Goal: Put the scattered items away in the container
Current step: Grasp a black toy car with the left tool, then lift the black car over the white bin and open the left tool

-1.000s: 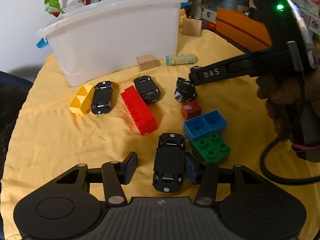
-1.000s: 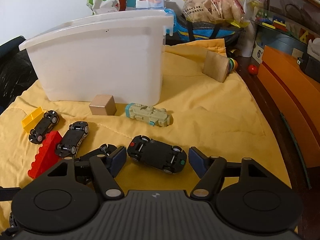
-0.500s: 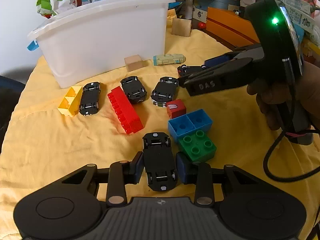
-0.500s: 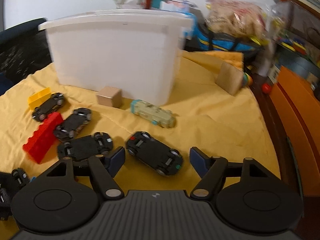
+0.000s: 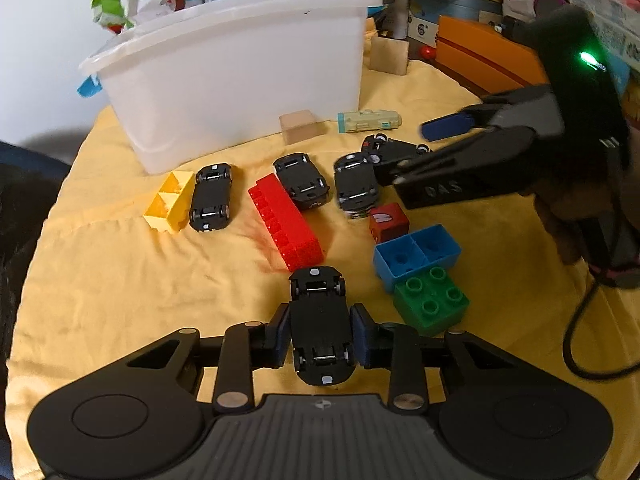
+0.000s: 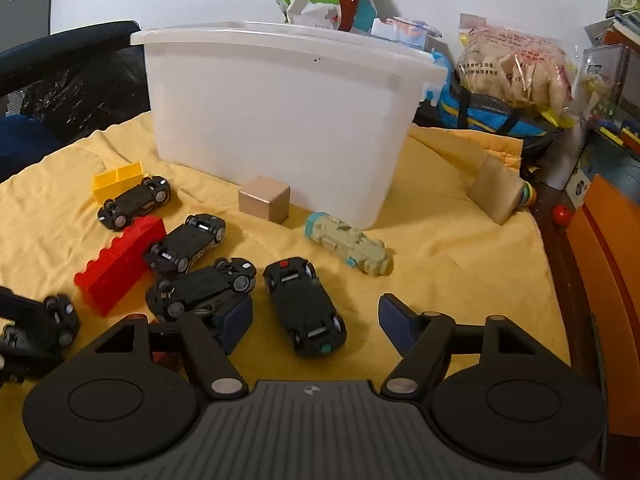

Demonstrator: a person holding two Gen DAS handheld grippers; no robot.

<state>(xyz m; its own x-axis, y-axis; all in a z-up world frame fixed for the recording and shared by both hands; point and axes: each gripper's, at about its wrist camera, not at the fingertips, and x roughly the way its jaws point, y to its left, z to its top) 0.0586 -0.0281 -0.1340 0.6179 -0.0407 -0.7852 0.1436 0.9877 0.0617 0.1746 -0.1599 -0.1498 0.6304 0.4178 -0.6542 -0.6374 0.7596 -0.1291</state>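
The left tongs (image 5: 320, 336) are clamped on an upturned black toy car (image 5: 320, 332) above the yellow cloth (image 5: 120, 280). The right tongs (image 6: 316, 316) stand apart, another black car (image 6: 306, 306) between their fingers. The white container (image 6: 276, 120) sits beyond both.

Faint "DAS" on the right gripper (image 5: 408, 148) finger

We see a yellow cloth (image 6: 460, 248) across the frame's middle. On it sit the white container (image 6: 276, 120), upturned black toy cars (image 6: 304, 306), bricks (image 5: 286, 222) and wooden blocks (image 6: 264, 199).
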